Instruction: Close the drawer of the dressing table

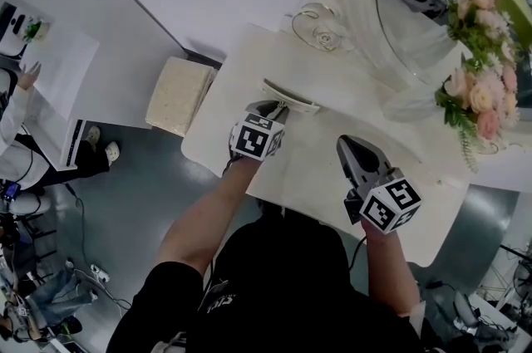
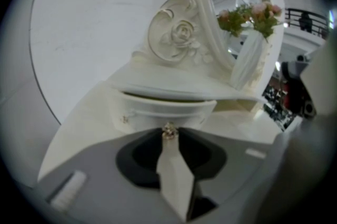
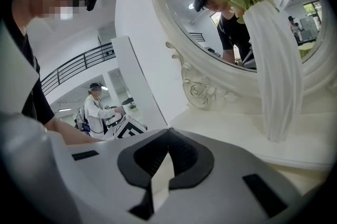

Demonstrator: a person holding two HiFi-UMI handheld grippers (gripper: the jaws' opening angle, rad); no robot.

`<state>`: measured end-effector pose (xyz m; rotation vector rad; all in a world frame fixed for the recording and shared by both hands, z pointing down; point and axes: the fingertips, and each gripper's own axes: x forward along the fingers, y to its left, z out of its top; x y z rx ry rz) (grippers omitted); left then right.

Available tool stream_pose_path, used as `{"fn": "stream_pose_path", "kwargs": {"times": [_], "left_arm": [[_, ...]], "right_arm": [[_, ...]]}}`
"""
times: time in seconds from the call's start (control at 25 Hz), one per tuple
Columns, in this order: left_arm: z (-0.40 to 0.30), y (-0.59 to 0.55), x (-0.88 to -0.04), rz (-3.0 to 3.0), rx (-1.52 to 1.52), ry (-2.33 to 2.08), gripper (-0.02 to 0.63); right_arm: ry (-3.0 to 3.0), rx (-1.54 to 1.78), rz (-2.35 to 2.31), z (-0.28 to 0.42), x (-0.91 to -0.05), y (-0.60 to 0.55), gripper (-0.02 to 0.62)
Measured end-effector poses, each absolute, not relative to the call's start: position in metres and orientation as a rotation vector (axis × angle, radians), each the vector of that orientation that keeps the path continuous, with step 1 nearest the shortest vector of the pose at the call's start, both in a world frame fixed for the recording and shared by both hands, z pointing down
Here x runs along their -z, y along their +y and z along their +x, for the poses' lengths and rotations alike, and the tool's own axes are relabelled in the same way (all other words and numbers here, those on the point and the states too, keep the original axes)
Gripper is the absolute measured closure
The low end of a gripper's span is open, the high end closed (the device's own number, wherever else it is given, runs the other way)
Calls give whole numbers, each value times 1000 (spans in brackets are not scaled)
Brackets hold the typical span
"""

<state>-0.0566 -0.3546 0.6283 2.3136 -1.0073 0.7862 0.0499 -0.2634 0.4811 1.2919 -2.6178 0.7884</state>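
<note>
the drawer (image 1: 293,100) stands partly out from under the mirror shelf at the back of the counter (image 1: 249,69), so the closing is not yet done. my left gripper (image 1: 280,107) has its jaws pinched on the drawer's small knob (image 2: 169,130). my right gripper (image 3: 167,138) hangs over the counter well apart from it, jaws together and empty. in my judgement only the push home is left.

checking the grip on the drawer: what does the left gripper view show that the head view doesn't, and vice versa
Only the left gripper view: the knob, pinched at the tips of the left gripper. Only the head view: the stool beside the table. Both: the drawer, the mirror and the flowers.
</note>
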Motion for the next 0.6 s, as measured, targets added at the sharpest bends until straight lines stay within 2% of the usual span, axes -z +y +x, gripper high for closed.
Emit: {"fn": "stream_pose_path", "kwargs": {"times": [0.6], "left_arm": [[-47, -373, -632, 2323, -793, -992, 503]], "right_arm": [[-2587, -806, 1316, 59, -486, -267, 600]]}}
